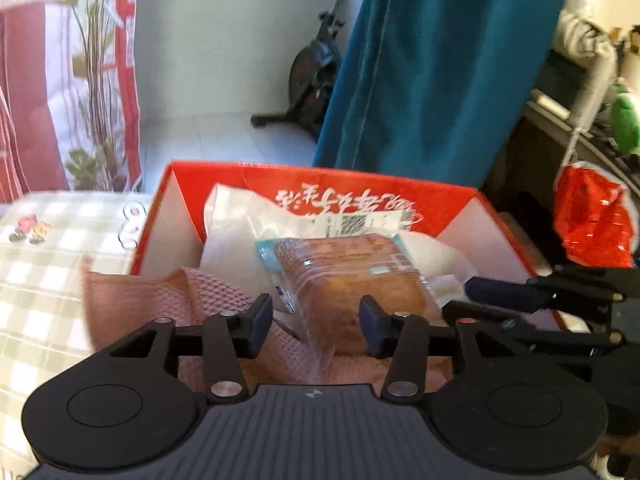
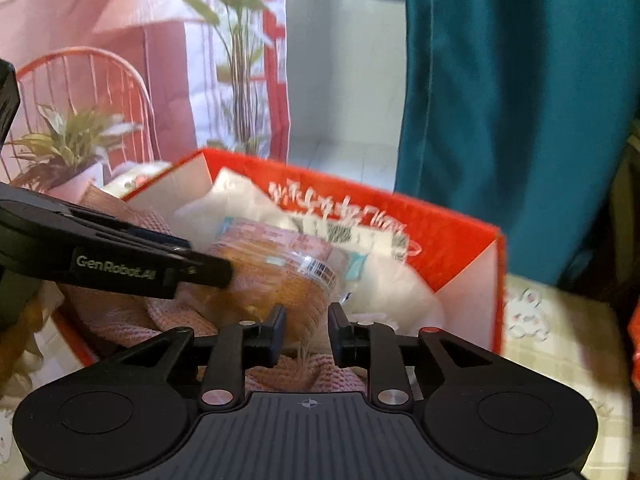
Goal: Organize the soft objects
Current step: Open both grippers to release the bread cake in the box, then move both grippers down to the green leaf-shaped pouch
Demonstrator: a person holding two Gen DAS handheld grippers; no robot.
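Already the red box [image 1: 496,220] holds the wrapped bread [image 1: 344,276], white packets [image 1: 228,220] and pink cloth [image 1: 132,296], both the left gripper [image 1: 316,320] and right gripper [image 2: 306,334] gaping empty, little apparently left.

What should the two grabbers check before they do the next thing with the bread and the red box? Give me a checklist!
1. Wrapped bread is inside the red box: ok.
2. Left hand-held gripper has let go of the bread: ok, its pads stand apart with gaps to the wrapper.
3. Right hand-held gripper is holding nothing: cannot tell, the jaws are narrow and the picture is blurred.
4. Pink knitted cloth is fully in the box: not ok, it hangs over the near edge.
5. White bag sits inside the box: ok.
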